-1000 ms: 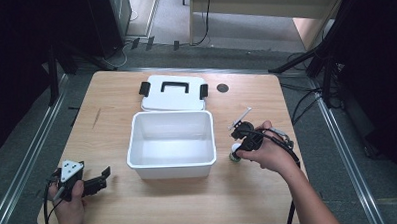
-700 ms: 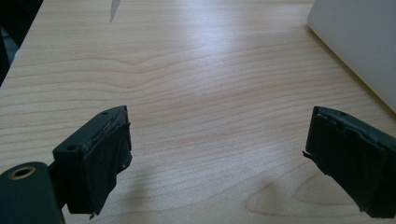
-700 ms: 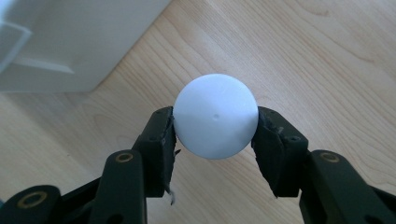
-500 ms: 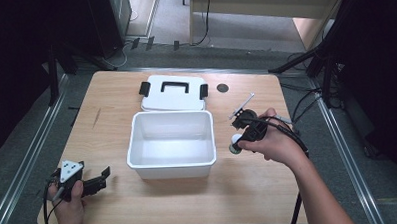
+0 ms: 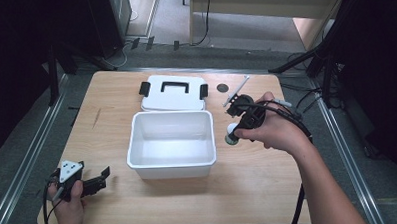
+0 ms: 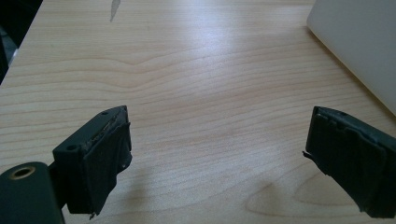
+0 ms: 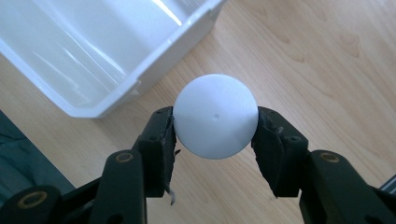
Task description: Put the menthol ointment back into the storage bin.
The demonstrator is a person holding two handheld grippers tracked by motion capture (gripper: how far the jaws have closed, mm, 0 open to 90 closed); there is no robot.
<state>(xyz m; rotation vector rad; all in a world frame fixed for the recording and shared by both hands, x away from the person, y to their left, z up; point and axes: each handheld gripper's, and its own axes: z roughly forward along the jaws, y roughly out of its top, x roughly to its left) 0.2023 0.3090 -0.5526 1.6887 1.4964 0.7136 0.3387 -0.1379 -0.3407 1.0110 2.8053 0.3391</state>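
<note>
**Ball clamped beside the tub**

A white ball (image 7: 215,115) sits squeezed between the right gripper (image 5: 233,134) jaws, at 3 o'clock of the white tub (image 5: 171,143), above the table (image 5: 269,189). The left gripper (image 6: 219,158) rests at 8 o'clock, jaws spread wide, holding nothing.

No text, label, brand, number or sign can be read on anything here.

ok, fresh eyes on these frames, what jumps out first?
The white ball clamped between the right gripper's jaws, held just off the right side of the open white bin at mid-table. Behind the bin lies its lid with a black handle. The left gripper sits open over bare wood at the near left corner.
</note>
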